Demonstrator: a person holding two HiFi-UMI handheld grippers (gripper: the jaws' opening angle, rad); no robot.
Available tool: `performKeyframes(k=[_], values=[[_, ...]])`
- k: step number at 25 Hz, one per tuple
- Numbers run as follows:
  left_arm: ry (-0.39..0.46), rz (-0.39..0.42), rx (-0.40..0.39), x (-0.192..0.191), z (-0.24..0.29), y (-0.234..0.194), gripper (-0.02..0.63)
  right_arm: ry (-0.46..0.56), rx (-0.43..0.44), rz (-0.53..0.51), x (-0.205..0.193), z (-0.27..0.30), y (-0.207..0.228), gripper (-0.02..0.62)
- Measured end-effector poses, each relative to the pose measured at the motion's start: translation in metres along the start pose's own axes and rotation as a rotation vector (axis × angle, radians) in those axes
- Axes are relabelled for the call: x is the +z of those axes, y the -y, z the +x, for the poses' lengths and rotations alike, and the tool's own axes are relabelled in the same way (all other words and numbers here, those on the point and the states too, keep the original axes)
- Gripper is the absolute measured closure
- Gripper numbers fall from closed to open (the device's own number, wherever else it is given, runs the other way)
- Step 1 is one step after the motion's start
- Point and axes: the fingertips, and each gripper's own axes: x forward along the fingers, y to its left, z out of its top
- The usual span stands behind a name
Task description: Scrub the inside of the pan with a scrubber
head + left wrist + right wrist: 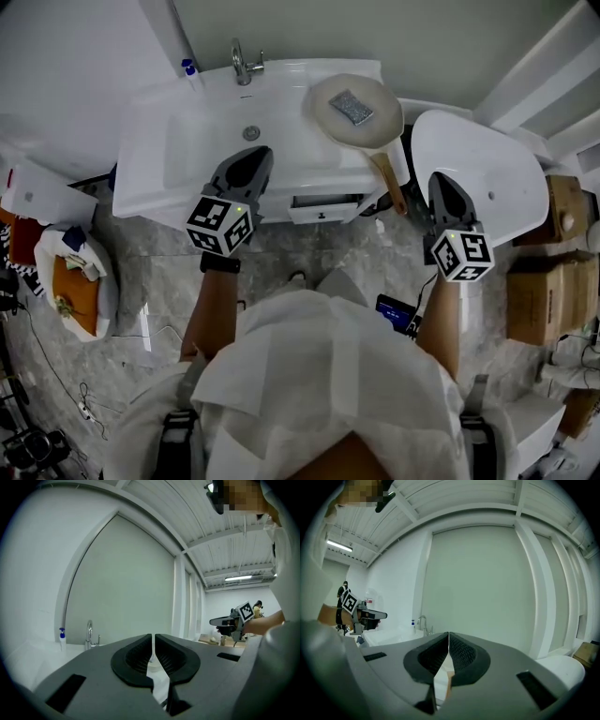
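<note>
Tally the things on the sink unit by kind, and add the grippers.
Pan: 1
Scrubber: 1
Blue-capped bottle: 1
Faucet: 1
Grippers: 2, left gripper and right gripper
Total: 6

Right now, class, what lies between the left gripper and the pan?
Nothing but bare white sink top, in the head view, between the left gripper and the pan.

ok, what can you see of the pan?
The pan is round and shallow, cream-coloured inside, with a light wooden handle. It sits upright on the white sink counter, right of the basin, with the handle angled toward the person at the counter's front edge. A small grey scrubber lies inside, near the middle.
</note>
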Motion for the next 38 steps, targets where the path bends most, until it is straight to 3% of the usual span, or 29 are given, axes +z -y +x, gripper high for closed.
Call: performKeyframes(k=[11, 18, 22, 27, 38], values=[[-0.044, 0.019, -0.033, 0.000, 0.081, -0.033, 0.572, -0.025, 0.063, -0.036, 0.001, 0.082, 0.045, 0.584], [-0.122, 0.019, -0.047, -0.017, 0.170, -0.055, 0.572, -0.076, 0.144, -0.054, -0.015, 0.164, 0.085, 0.577], [-0.189, 0.017, -0.018, -0.038, 0.204, -0.067, 0.572, -0.109, 0.200, -0.053, -0.025, 0.197, 0.096, 0.531], [-0.278, -0.004, 0.013, -0.070, 0.230, -0.080, 0.567, -0.168, 0.271, -0.076, -0.047, 0.236, 0.096, 0.518], [-0.430, -0.013, -0.011, -0.118, 0.271, -0.100, 0.485, -0.300, 0.432, -0.167, -0.078, 0.304, 0.060, 0.479]])
